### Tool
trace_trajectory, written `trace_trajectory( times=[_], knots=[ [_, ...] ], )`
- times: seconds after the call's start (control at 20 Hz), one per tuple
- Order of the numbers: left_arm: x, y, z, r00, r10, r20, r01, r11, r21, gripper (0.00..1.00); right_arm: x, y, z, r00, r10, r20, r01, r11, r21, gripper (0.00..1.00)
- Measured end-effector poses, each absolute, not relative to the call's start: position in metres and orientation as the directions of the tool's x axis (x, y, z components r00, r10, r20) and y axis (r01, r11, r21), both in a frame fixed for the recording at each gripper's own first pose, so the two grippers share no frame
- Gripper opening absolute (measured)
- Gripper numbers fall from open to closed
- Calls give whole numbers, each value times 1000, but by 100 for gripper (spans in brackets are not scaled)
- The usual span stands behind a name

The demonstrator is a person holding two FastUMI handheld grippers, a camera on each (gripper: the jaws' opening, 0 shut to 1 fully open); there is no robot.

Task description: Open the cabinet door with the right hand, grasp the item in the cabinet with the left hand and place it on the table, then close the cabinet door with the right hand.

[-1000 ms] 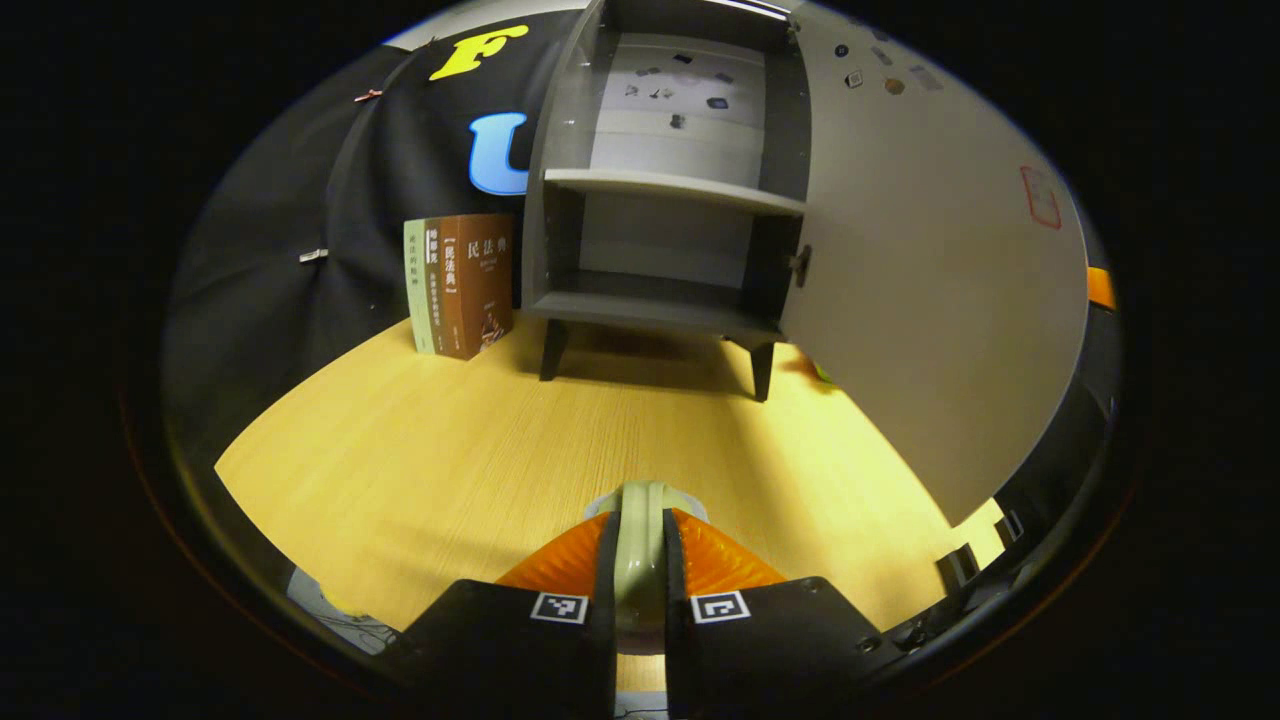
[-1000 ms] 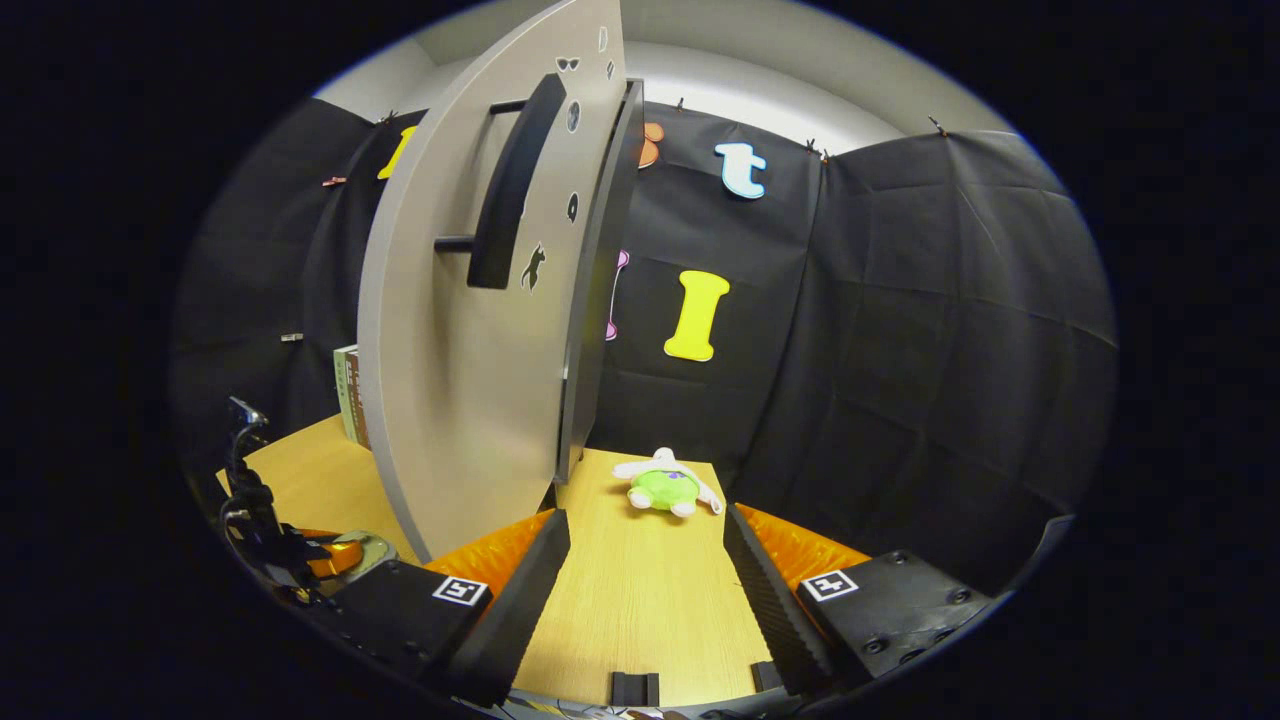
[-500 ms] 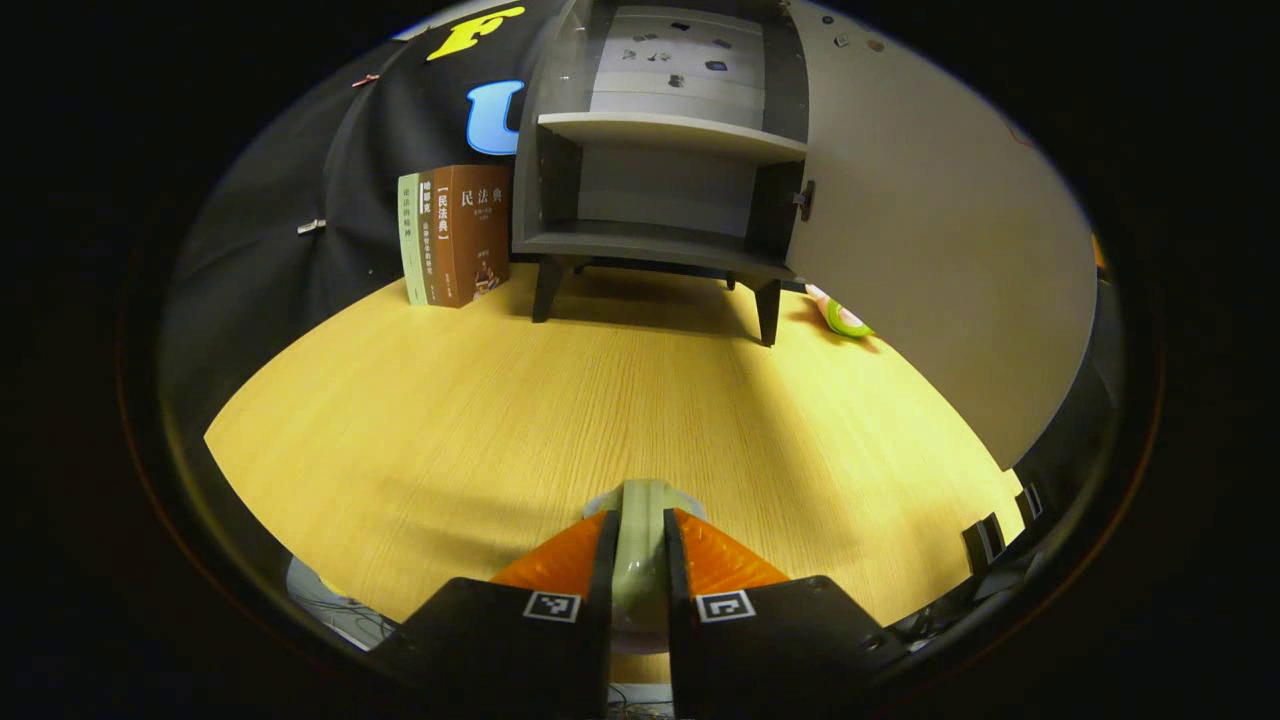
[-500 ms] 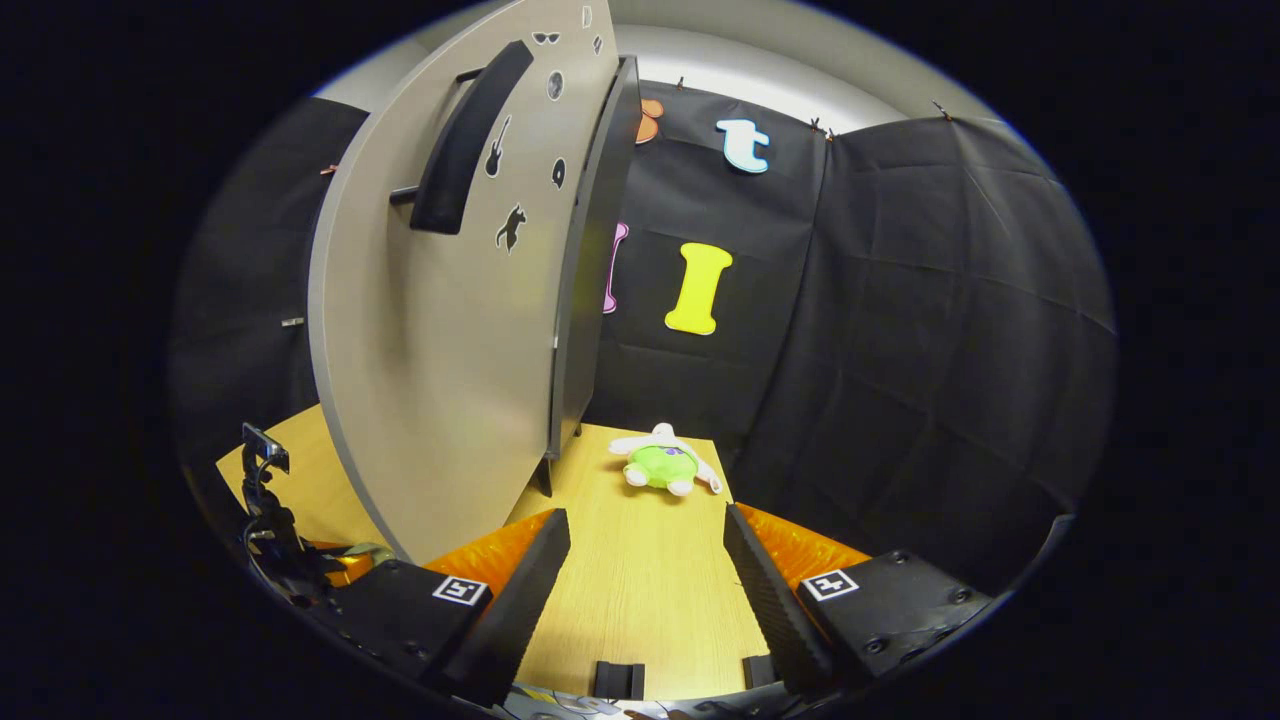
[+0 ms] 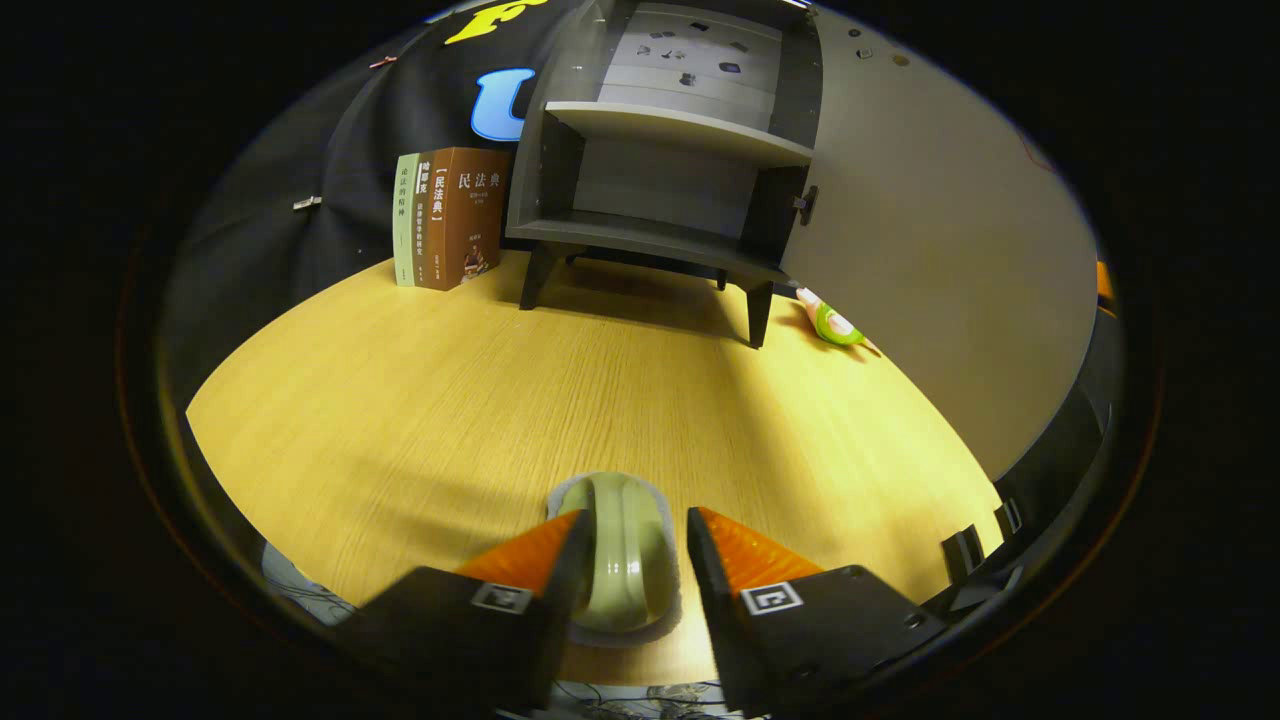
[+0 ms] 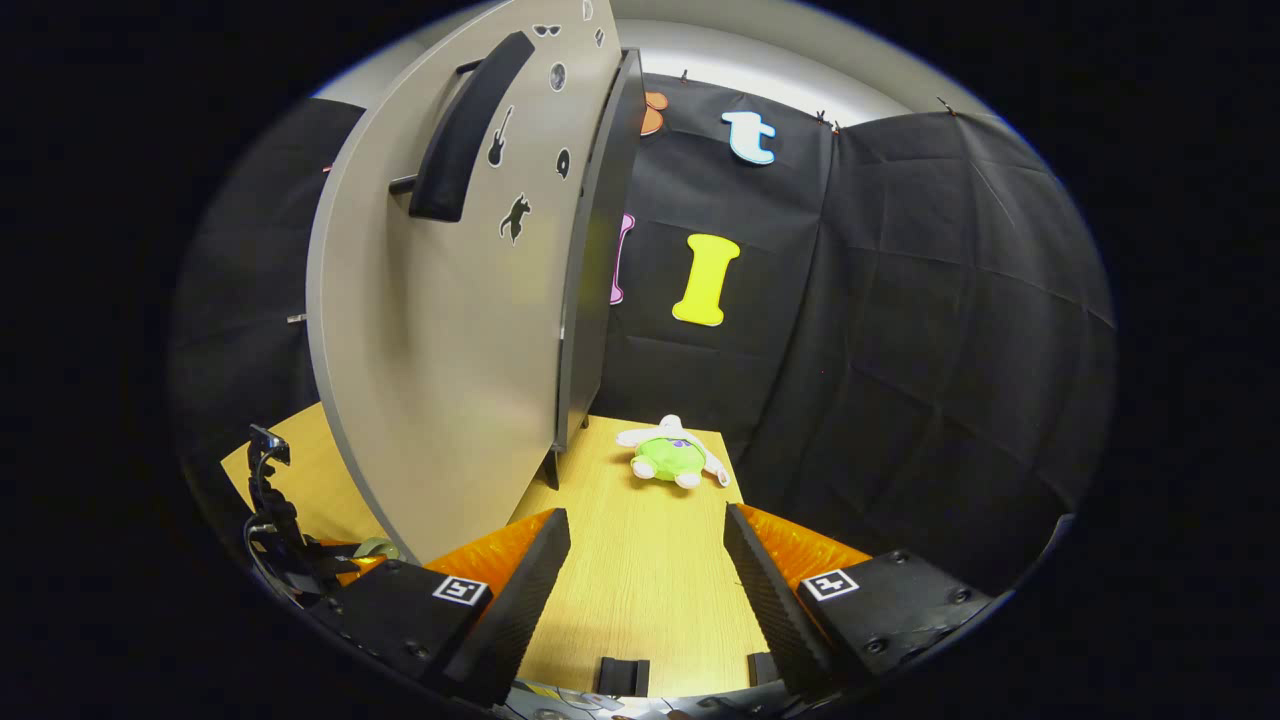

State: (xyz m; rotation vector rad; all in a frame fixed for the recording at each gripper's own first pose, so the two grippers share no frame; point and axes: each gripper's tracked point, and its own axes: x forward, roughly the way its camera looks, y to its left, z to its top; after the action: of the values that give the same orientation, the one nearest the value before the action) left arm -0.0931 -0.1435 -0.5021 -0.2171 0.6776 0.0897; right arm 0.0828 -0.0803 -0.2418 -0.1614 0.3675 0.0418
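A pale green rounded item (image 5: 620,550) lies on the wooden table (image 5: 450,400) near its front edge. My left gripper (image 5: 635,518) stands open around it, with a clear gap at the right finger. The grey cabinet (image 5: 660,180) stands at the back on short legs, both shelves bare, its door (image 5: 930,250) swung wide open to the right. In the right gripper view I see the door's outer face (image 6: 450,330) with its dark bar handle (image 6: 465,130) up and to the left. My right gripper (image 6: 645,515) is open beside the door's lower edge, holding nothing.
A few upright books (image 5: 445,215) stand left of the cabinet against the black cloth wall. A green and white plush toy (image 6: 670,460) lies on the table right of the cabinet, behind the door, also seen as the plush toy (image 5: 835,325).
My left gripper lowered the green item to the table and opened, letting it go. The right gripper drifted slightly back from the door, which stays wide open.
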Motion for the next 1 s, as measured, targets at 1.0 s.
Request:
trace_trajectory(
  times=[1.0],
  knots=[
    [-138,-74,-131,992,-53,-112,40,992,-121,95,56,7,-115,968,222,-115,-218,975,47,98]
  ],
)
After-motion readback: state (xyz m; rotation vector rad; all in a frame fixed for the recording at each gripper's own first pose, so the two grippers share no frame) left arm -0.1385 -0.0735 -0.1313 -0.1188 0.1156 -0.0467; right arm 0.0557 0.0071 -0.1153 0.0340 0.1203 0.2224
